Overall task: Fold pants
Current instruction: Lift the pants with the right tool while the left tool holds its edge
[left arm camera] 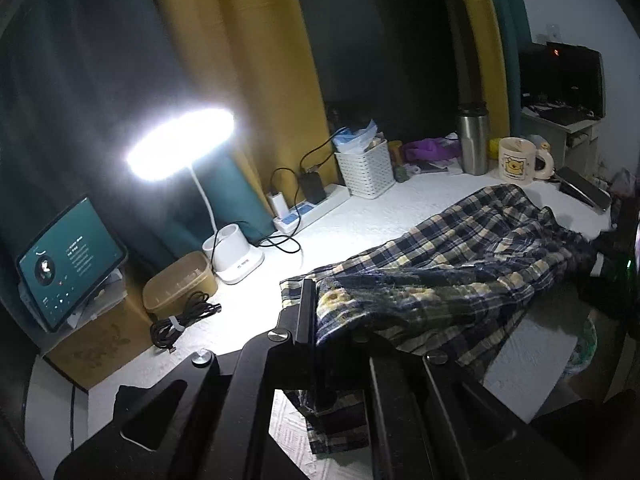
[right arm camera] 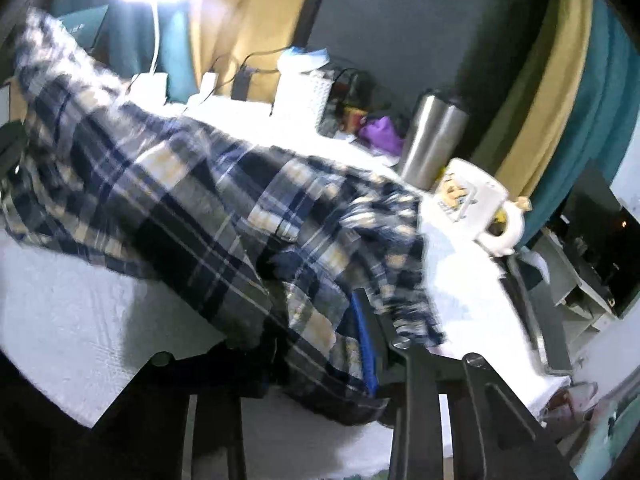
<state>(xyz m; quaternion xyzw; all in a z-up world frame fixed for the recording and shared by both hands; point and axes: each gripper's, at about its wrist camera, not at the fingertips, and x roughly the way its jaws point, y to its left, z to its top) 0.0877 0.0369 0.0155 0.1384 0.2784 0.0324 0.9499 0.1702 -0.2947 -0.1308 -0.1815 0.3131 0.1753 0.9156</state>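
Plaid pants draped across a white textured tabletop.

Soft, rumpled navy-and-cream checked cloth; the left gripper is clamped tight on one end, lifting it, and the right gripper pinches the other end's bunched fabric. A cartoon-printed mug stands beyond, its writing unreadable.

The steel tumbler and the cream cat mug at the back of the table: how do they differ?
The tall brushed-steel tumbler is plain metal, with no handle in view; the squat cream ceramic mug has a chunky handle. The tumbler carries a dark lid; the mug stands open-topped. The tumbler bears no visible picture; the mug shows a yellow cartoon cat. Both stand upright, side by side, behind the plaid pants.
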